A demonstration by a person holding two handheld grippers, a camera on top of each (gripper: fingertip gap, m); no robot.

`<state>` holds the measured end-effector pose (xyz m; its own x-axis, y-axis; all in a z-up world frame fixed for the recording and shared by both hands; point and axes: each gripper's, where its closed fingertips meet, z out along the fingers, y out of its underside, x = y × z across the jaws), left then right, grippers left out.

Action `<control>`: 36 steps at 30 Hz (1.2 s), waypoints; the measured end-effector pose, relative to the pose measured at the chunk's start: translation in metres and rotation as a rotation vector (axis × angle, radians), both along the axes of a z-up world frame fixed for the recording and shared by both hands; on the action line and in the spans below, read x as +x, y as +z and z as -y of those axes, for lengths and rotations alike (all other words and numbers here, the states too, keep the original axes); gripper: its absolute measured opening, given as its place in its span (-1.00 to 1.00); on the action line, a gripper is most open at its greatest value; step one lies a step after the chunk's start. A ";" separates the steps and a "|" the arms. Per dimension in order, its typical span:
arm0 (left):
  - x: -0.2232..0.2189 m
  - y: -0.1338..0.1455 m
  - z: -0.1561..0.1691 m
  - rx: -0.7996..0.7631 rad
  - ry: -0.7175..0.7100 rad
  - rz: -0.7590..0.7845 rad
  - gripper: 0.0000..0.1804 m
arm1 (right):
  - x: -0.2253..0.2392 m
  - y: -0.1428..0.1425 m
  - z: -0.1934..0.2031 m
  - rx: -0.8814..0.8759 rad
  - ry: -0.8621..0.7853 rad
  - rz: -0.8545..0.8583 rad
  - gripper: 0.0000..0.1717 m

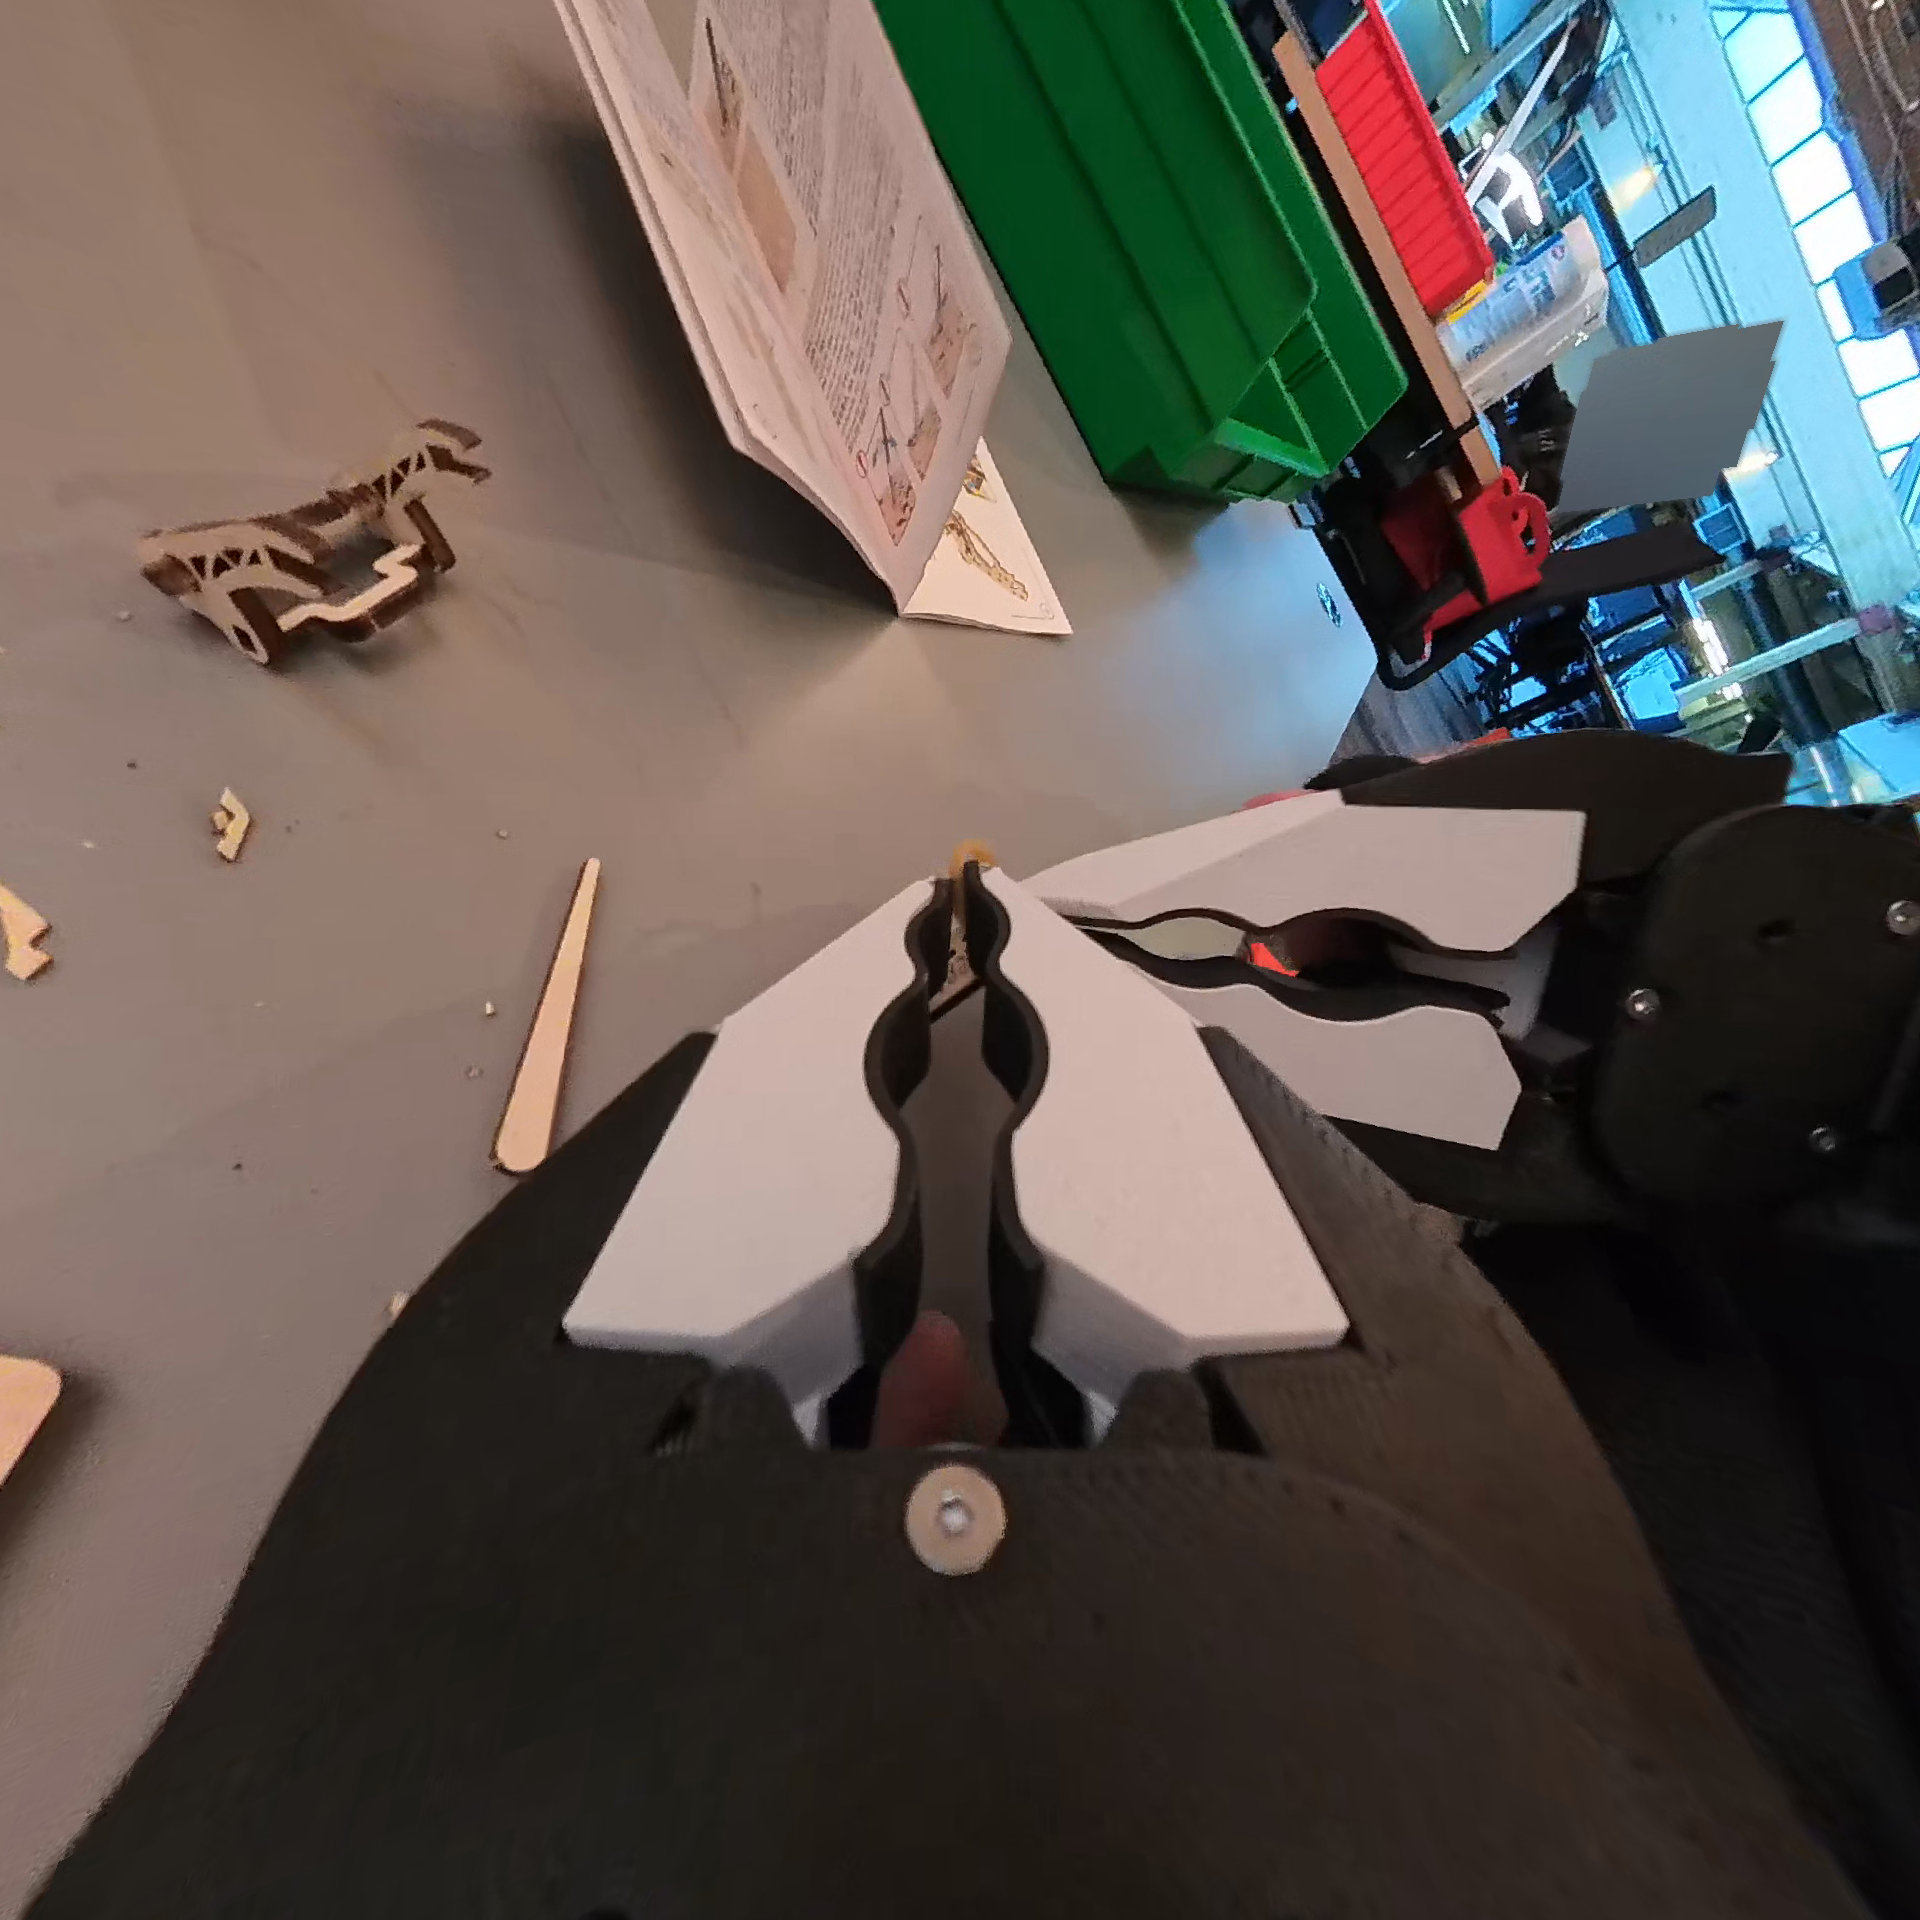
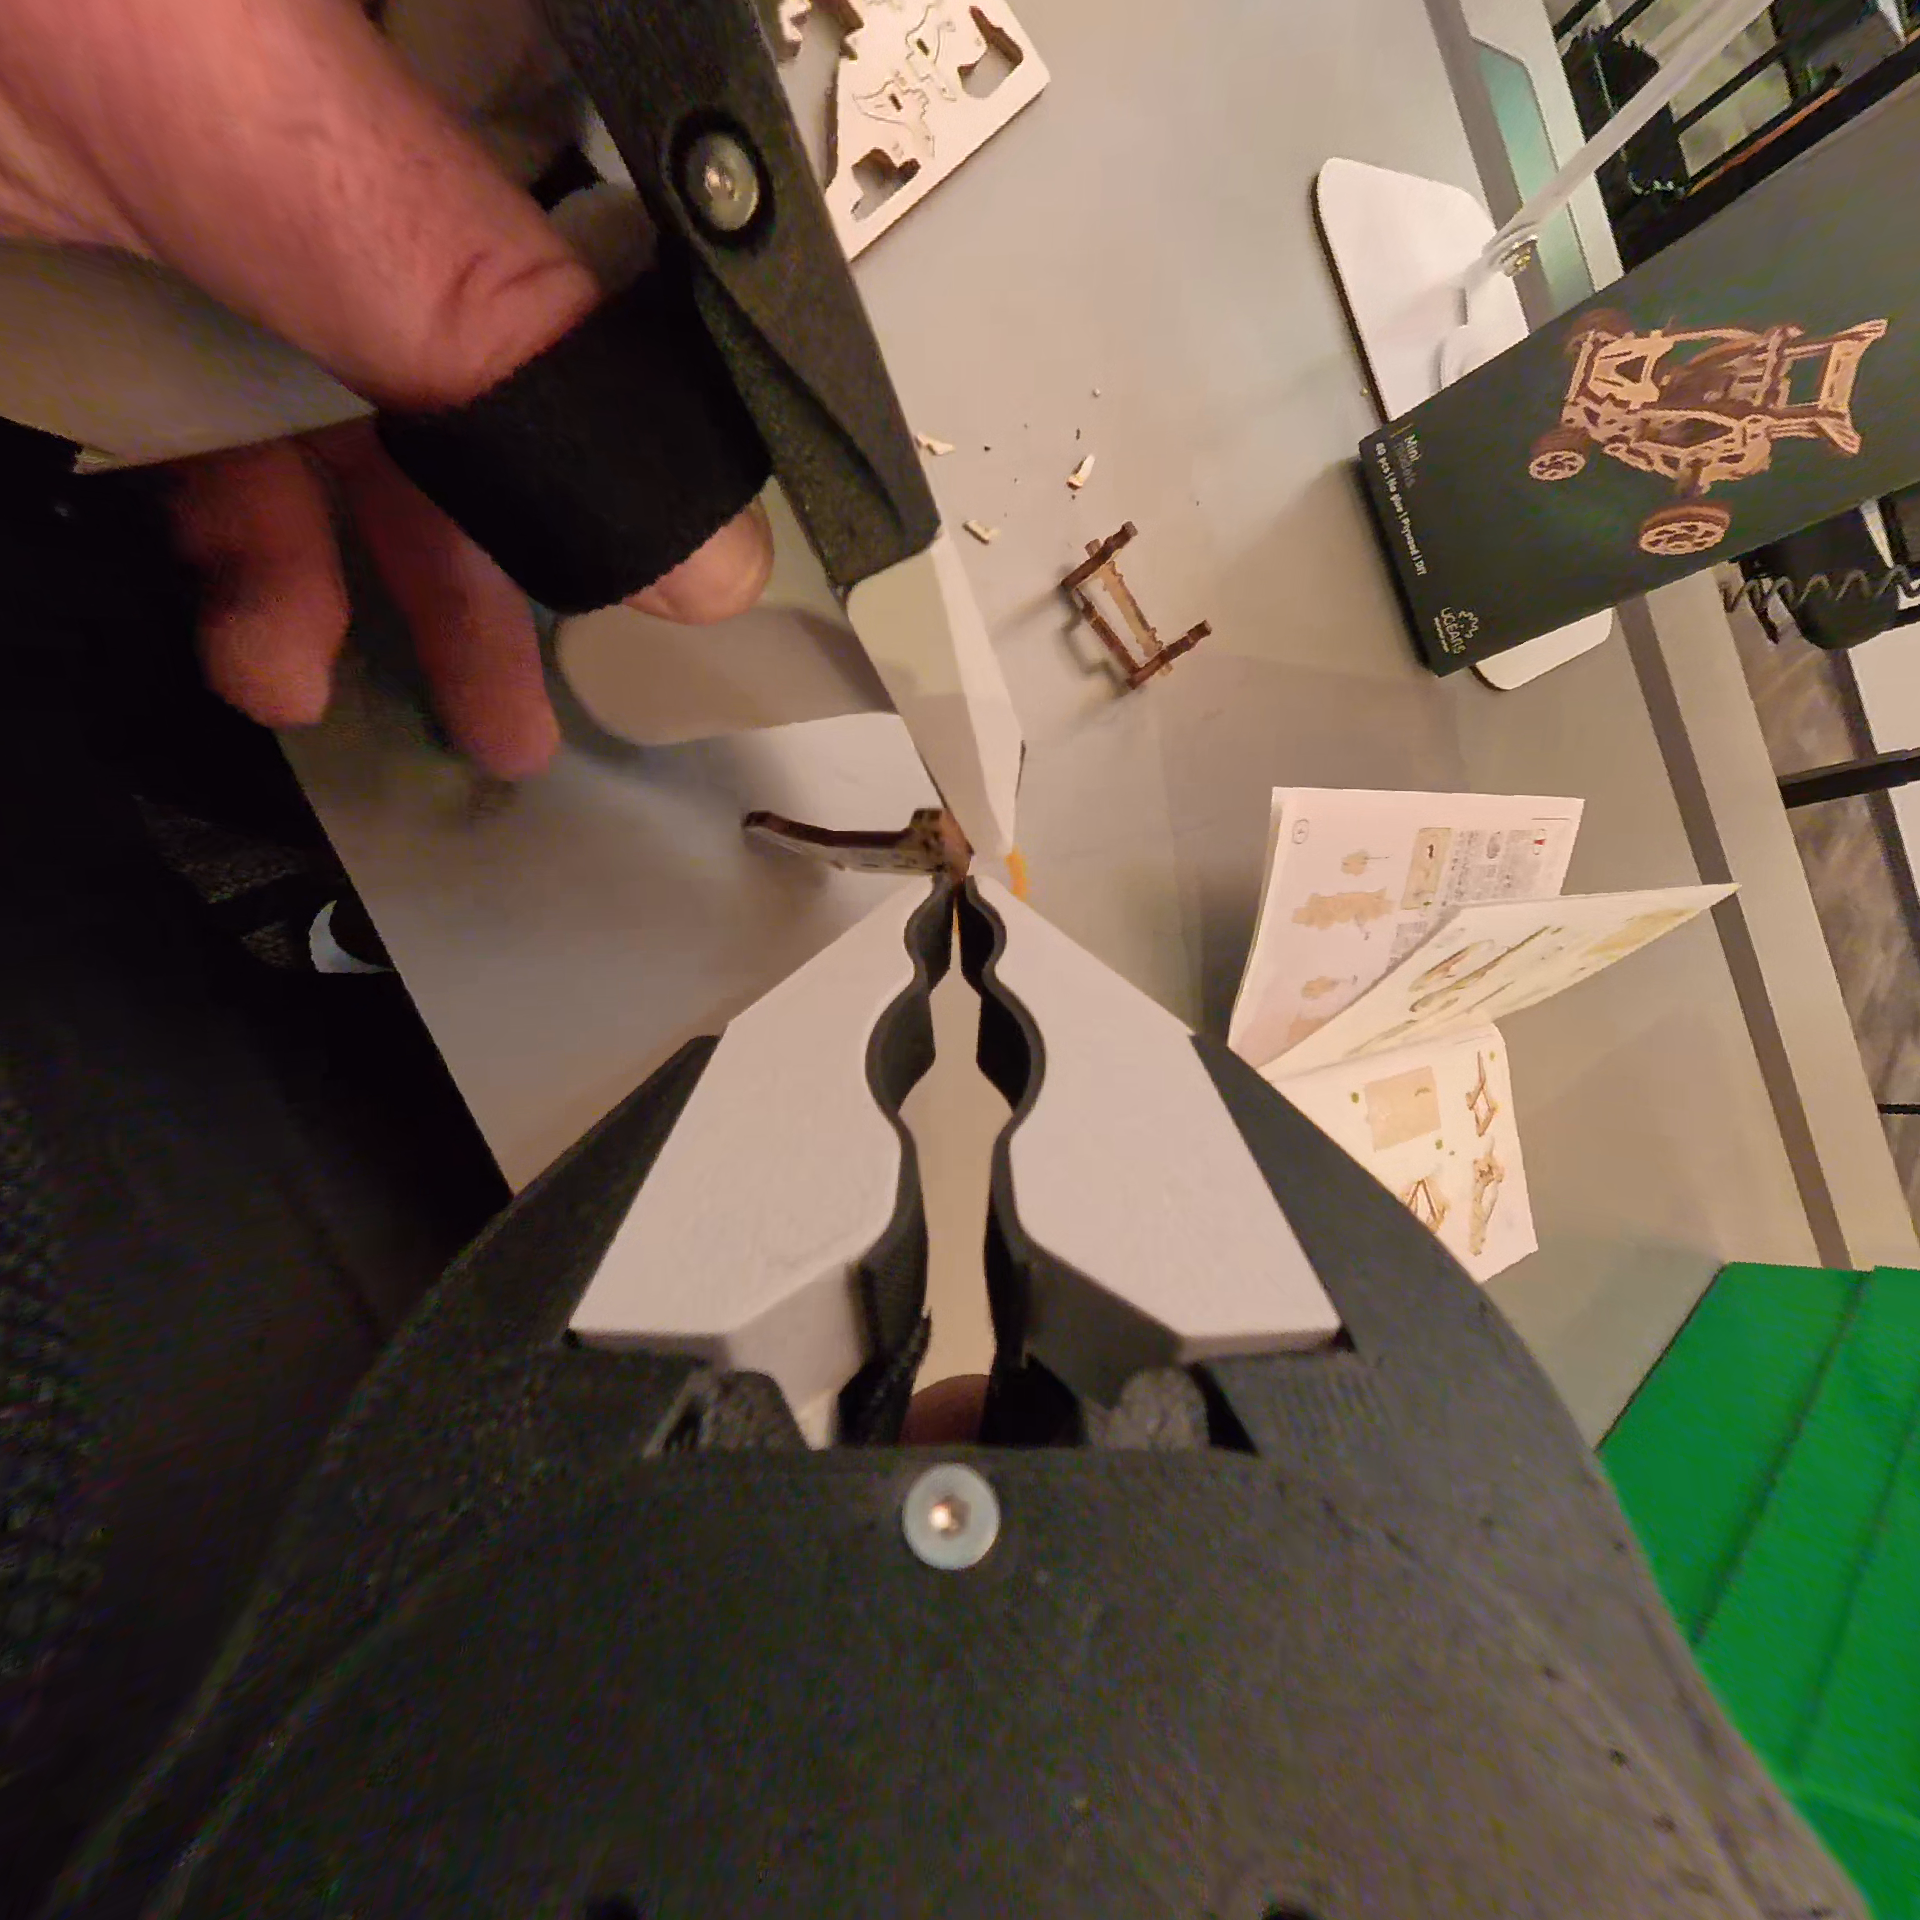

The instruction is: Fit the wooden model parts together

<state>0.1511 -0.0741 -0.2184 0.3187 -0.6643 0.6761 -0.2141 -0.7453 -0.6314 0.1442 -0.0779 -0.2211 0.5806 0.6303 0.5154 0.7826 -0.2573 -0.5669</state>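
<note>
Between claw tips, wooden part (image 2: 831, 837) pointing left

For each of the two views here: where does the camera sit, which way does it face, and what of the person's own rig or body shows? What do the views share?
Left wrist view: on the left claw, facing along its closed fingers over the grey table toward a wooden model; the right claw enters from the right.
Right wrist view: on the right claw, facing the booklet and a dark box; the left claw and the hand holding it show at upper left.
Shared: both claw tips meeting, booklet, green bins.
</note>
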 end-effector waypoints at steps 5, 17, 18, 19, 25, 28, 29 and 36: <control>-0.002 -0.001 -0.003 -0.011 0.036 0.012 -1.00 | -0.002 -0.001 -0.001 0.002 -0.003 -0.012 -1.00; -0.001 0.009 -0.012 0.008 0.065 0.040 -0.95 | 0.004 0.010 -0.014 0.089 -0.039 0.000 -1.00; -0.002 0.008 -0.012 0.005 0.067 0.039 -0.94 | 0.003 0.009 -0.014 0.093 -0.037 0.001 -1.00; -0.002 0.007 -0.012 0.001 0.067 0.037 -0.92 | 0.003 0.009 -0.013 0.095 -0.035 0.000 -1.00; -0.006 0.006 -0.011 -0.013 0.076 0.032 -0.90 | 0.001 0.009 -0.013 0.096 -0.030 -0.015 -1.00; -0.006 0.006 -0.012 -0.014 0.083 0.040 -0.90 | 0.002 0.007 -0.013 0.094 -0.032 -0.016 -1.00; -0.006 0.004 -0.013 -0.013 0.088 0.028 -0.94 | 0.002 0.006 -0.013 0.093 -0.033 -0.016 -1.00; -0.006 0.003 -0.013 -0.003 0.091 0.022 -0.97 | 0.003 0.005 -0.014 0.093 -0.039 -0.021 -1.00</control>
<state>0.1455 -0.0609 -0.2158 0.3623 -0.6314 0.6856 -0.1315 -0.7628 -0.6331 0.1473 -0.0634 -0.2161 0.6153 0.5567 0.5581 0.7605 -0.2329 -0.6061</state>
